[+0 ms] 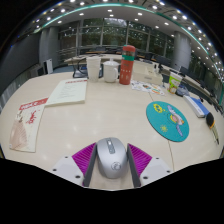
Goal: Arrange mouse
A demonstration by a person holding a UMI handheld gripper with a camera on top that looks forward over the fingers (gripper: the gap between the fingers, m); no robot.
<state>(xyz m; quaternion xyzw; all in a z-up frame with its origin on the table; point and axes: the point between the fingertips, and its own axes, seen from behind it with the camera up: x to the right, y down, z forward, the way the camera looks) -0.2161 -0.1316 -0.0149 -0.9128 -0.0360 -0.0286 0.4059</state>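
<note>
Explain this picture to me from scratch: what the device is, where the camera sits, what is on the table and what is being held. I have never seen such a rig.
There is no robot here. A person carries hand-held tongs with two fingers, each bearing a magenta pad. The single camera rides on the tongs and looks forward along the fingers, so they show at the bottom. A grey mouse sits between the fingers, which close on its sides, so it appears gripped. Beyond it lies a pale round table. On it are a round teal mat, papers, a bag and a red-and-green can among other containers at the far side.
</note>
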